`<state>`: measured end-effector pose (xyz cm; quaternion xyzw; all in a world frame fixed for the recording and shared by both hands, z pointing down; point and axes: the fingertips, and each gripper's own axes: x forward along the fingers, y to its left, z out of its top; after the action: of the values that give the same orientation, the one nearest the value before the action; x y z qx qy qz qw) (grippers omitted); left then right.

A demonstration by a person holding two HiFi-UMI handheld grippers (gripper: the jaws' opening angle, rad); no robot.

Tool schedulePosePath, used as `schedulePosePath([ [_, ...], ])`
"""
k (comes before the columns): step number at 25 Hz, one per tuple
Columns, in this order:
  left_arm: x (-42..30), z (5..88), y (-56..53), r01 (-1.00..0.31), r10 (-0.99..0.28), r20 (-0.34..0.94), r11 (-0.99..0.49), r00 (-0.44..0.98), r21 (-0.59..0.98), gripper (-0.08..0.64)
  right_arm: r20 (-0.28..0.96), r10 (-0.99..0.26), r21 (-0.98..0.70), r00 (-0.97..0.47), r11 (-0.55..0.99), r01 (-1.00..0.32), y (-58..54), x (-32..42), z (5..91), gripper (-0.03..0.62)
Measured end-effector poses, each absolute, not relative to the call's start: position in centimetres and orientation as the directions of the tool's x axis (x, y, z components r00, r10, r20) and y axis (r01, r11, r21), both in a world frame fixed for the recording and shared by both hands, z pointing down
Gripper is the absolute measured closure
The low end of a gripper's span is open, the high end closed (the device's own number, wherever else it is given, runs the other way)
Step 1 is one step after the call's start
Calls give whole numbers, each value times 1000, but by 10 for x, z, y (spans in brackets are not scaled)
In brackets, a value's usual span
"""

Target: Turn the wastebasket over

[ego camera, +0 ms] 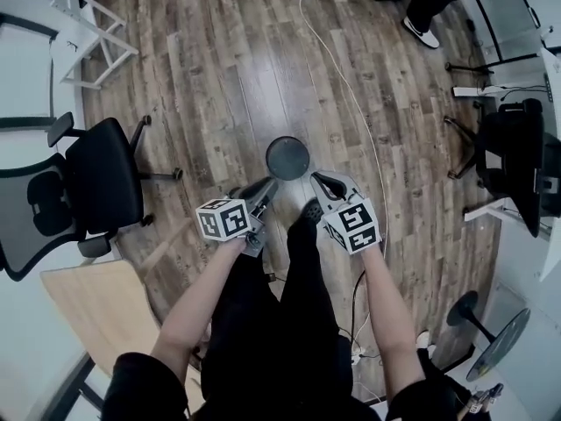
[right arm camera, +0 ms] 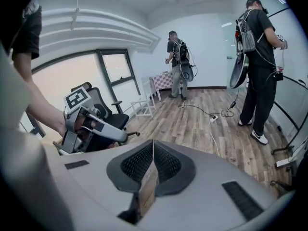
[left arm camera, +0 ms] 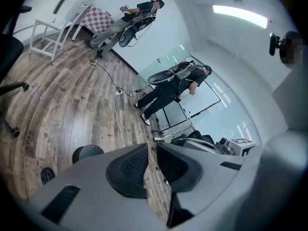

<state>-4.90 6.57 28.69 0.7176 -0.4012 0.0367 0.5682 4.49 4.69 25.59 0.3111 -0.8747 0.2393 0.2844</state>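
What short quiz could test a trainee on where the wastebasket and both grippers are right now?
1. True or false: the right gripper has its jaws wide apart.
2. The wastebasket is: A clamped in the left gripper; B standing on the floor ahead of both grippers; C hanging from the right gripper.
3. What lies between the left gripper's jaws?
Key: 1 false; 2 B; 3 nothing.

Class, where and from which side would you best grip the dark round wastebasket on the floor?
Probably its curved side wall, pressed between the left gripper and right gripper from opposite sides, reaching down. The wastebasket stands upright and its top looks closed, leaving no rim to pinch.
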Motion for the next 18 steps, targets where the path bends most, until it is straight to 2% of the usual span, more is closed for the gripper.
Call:
schedulePosePath([
  [6,-32,220,72,-652,-541,474,-195,695,733,515,565,-483,-253,-669,671,-698,51,50,193,558],
  [12,-30,162,69,-662,-513,448,-381,732,646,532,478,-608,-252,-634,597,-762,50,48,135,560],
  [18,-39,106,42,-648,-541,387,-456,746,611,543,415,-684,-277,-600,533,-800,45,42,94,560],
])
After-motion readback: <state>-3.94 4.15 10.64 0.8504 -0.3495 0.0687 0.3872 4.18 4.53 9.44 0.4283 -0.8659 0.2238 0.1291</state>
